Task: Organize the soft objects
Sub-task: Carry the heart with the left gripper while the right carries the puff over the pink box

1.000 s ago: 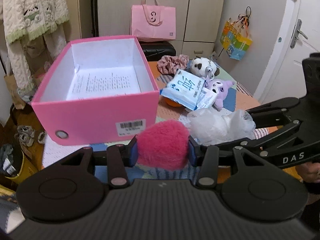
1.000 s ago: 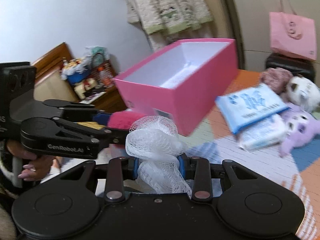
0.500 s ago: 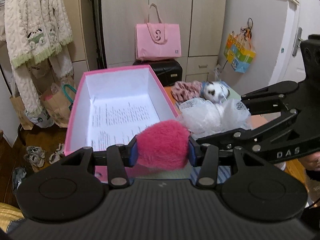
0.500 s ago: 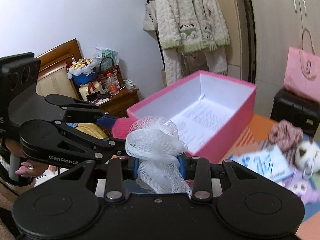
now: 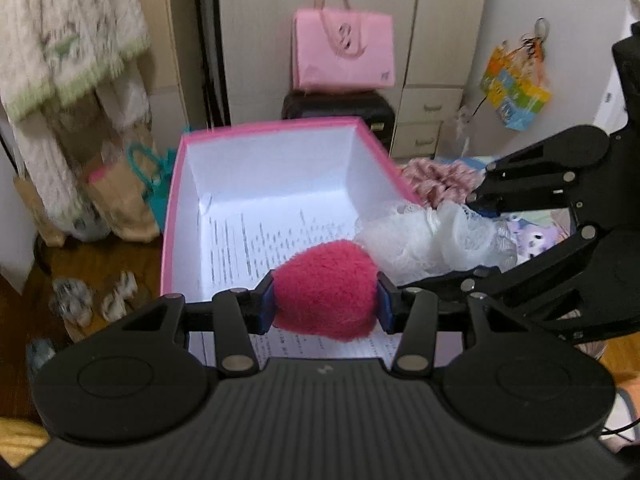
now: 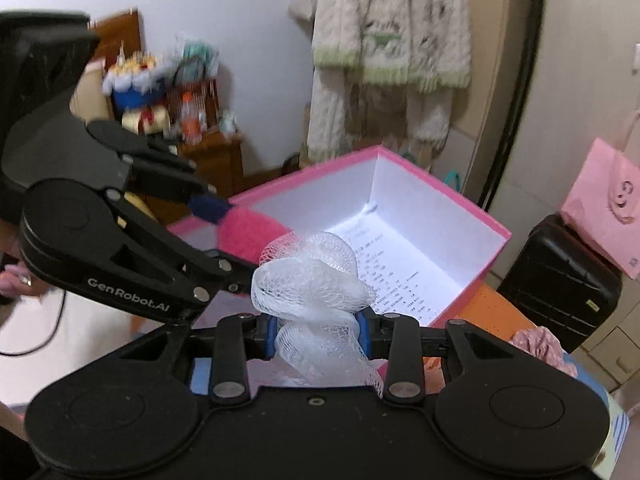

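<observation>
Overhead, both loaded grippers hover inside the pink box's (image 5: 172, 216) rim.

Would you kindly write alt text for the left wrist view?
The left gripper clamps a fuzzy pink ball over an open pink box lined with printed paper. At right, the right gripper holds a white mesh pouf above the box's edge.
</observation>
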Demonstrator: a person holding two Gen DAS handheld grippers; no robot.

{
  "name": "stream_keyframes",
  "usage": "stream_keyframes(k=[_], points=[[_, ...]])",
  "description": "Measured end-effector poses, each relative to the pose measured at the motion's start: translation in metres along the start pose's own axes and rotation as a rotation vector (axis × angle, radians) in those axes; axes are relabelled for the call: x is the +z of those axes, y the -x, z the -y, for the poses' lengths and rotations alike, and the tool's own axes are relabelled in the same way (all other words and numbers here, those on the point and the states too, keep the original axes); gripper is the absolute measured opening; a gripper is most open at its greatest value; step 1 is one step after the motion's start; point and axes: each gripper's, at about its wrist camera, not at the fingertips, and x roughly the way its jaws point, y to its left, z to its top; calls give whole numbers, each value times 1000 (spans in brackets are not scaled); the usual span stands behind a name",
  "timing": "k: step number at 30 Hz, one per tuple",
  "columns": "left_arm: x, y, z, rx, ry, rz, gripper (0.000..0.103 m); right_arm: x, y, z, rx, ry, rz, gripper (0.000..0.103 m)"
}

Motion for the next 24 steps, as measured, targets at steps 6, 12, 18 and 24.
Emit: stream_keyframes(k=[6,12,18,24], points=[[9,-38,-18,-2,24,-83,47,16,-42,15,2,97,-112,41],[13,-62,-30,17,53,-117,48,18,-68,14,-15,148,-152,44],[11,-69,-31,39,55,-128,50,15,-76,14,-27,155,-153,48],[9,-64,-28,52,45,-116,55,12,-84,16,-43,138,-162,58]])
